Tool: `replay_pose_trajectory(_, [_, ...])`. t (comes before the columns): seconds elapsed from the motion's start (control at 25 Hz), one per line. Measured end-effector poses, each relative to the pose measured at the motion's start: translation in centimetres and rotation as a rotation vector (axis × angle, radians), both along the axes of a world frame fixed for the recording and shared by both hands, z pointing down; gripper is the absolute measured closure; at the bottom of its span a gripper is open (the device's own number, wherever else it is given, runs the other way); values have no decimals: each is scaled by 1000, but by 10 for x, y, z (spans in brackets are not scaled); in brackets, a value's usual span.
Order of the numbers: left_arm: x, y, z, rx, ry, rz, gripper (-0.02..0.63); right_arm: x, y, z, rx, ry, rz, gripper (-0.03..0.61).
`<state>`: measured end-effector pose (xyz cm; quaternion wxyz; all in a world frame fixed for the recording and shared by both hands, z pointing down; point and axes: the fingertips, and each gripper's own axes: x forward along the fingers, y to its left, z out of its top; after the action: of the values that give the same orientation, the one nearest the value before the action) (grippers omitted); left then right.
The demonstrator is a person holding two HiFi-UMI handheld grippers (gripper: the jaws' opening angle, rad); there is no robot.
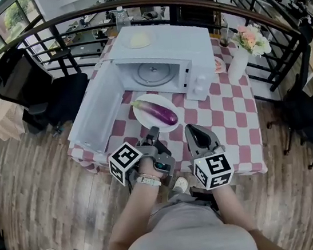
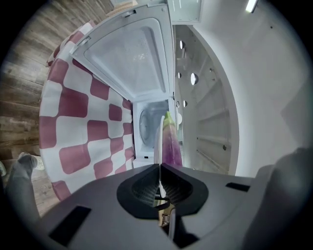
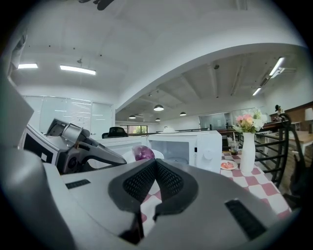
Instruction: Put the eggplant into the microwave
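A purple eggplant (image 1: 158,111) lies on a white plate (image 1: 144,121) in front of the white microwave (image 1: 160,49), whose door (image 1: 94,110) hangs wide open to the left. My left gripper (image 1: 153,133) is at the plate's near rim. In the left gripper view the rim (image 2: 160,141) runs edge-on into the shut left gripper (image 2: 160,167), with the eggplant (image 2: 171,146) just beyond. I cannot tell whether the plate rests on the table. My right gripper (image 1: 195,133) is beside it, shut and empty (image 3: 156,163). The eggplant (image 3: 143,153) and microwave (image 3: 186,146) show ahead of it.
The table has a red-and-white checked cloth (image 1: 232,111). A white vase of flowers (image 1: 239,61) and a small plate of food (image 1: 218,65) stand right of the microwave. A pale round thing (image 1: 140,39) lies on top of it. A black chair (image 1: 53,90) stands at the left.
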<state>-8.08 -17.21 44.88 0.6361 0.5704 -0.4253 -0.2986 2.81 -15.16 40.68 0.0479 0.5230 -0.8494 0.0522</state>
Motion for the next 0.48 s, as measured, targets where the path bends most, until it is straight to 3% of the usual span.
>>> replay_pose_trajectory(0.48, [4,-74,18,-17,-2,-42,600,16,-73,-3,7,12,-3,554])
